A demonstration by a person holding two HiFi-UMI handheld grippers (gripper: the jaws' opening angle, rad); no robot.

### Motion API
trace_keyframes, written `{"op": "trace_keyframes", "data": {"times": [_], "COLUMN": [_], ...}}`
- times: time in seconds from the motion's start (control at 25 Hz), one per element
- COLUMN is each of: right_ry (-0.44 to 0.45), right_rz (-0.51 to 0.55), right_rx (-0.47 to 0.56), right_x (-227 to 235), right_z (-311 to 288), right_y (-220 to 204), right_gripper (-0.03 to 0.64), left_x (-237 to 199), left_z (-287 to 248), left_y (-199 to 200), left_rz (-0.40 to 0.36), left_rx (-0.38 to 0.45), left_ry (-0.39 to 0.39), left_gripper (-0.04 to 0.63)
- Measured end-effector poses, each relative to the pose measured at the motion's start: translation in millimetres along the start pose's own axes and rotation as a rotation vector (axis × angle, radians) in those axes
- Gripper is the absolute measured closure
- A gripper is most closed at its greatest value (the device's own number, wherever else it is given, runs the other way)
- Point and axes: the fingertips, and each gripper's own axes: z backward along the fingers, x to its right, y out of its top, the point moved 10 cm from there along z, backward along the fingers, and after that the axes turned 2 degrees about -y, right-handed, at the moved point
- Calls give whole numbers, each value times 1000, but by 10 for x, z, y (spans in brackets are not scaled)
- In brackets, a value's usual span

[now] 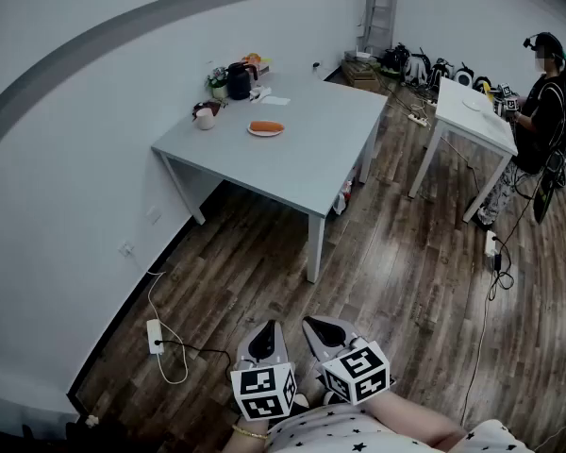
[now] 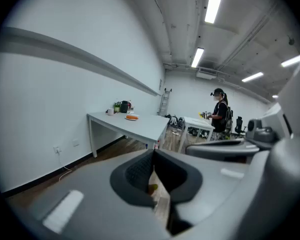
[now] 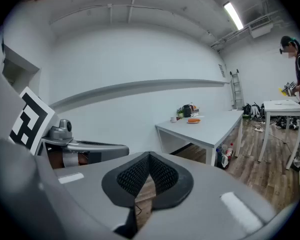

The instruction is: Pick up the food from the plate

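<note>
An orange piece of food (image 1: 266, 126) lies on a small white plate (image 1: 265, 133) on the grey table (image 1: 302, 149), far ahead of me. Both grippers hang low over the wooden floor, well short of the table. In the head view my left gripper (image 1: 267, 328) and right gripper (image 1: 315, 325) sit side by side, both shut and empty. The left gripper view shows its jaws (image 2: 153, 155) pressed together, with the food (image 2: 132, 116) small in the distance. In the right gripper view the jaws (image 3: 149, 157) also meet, and the plate (image 3: 193, 120) is far off.
A black kettle (image 1: 239, 80), a mug (image 1: 205, 118) and small items stand at the table's far end. A second white table (image 1: 472, 111) with a person (image 1: 545, 102) beside it is at the right. A power strip (image 1: 155, 335) and cables lie on the floor by the left wall.
</note>
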Motion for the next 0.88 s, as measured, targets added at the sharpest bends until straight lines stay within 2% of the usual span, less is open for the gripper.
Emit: {"op": "trace_keyframes", "data": {"times": [0.16,0.56,0.72,0.88], "right_ry": [27,0,-11,-52], "right_rz": [-33,6,3,-13], "right_rx": [24,5,-1,27], "right_x": [-54,-229,-87,289], "right_z": [-145,-493,-666,-846], "right_y": [51,77,137,214], "right_gripper": [617,617,617,617], "left_x": [-160,-571,-698,-788], "left_z": [-25,-164,-332,-624], "left_y": [17,-23,0,71], "left_rz": [3,24,54,63], "left_rx": [6,6,-1,5], "left_ry": [3,-7,10,46], "left_gripper": [588,588,588,588]}}
